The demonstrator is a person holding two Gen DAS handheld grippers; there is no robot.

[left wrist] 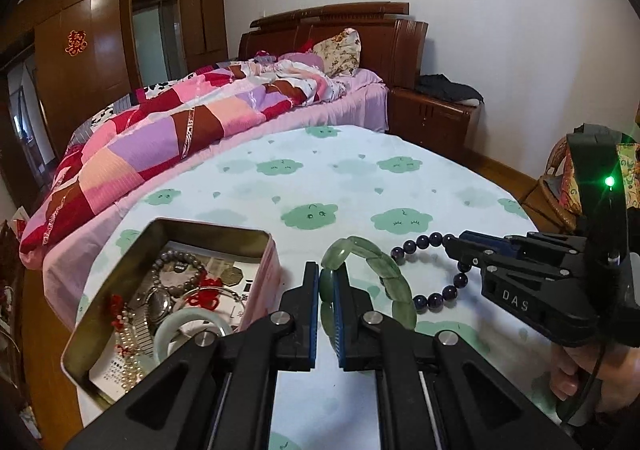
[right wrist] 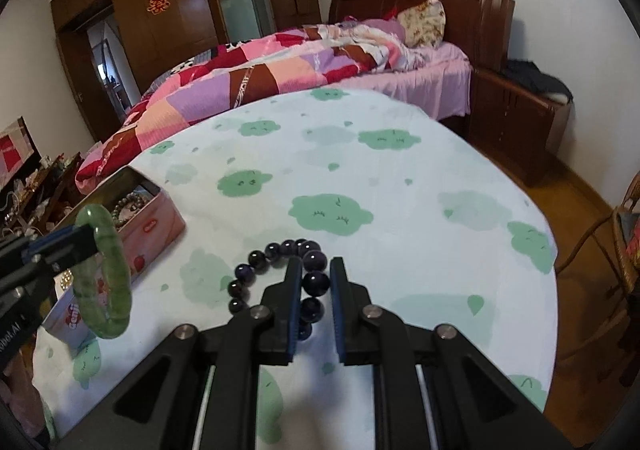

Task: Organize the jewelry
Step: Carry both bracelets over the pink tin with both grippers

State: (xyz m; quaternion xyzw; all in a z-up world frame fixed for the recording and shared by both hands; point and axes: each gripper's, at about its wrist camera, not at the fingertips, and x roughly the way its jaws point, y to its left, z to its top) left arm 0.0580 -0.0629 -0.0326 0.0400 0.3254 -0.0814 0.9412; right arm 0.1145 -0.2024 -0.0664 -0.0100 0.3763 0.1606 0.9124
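My left gripper is shut on a green stone bracelet and holds it just above the table, right of the open pink tin. The bracelet also shows in the right wrist view, hanging from the left gripper. My right gripper is shut on a dark purple bead bracelet that rests on the cloth; it also shows in the left wrist view, held by the right gripper. The tin holds several bracelets, a watch and a pale jade bangle.
The round table carries a white cloth with green clouds. A bed with a patchwork quilt lies behind it. A wooden nightstand stands at the right. A wicker chair is by the table's right edge.
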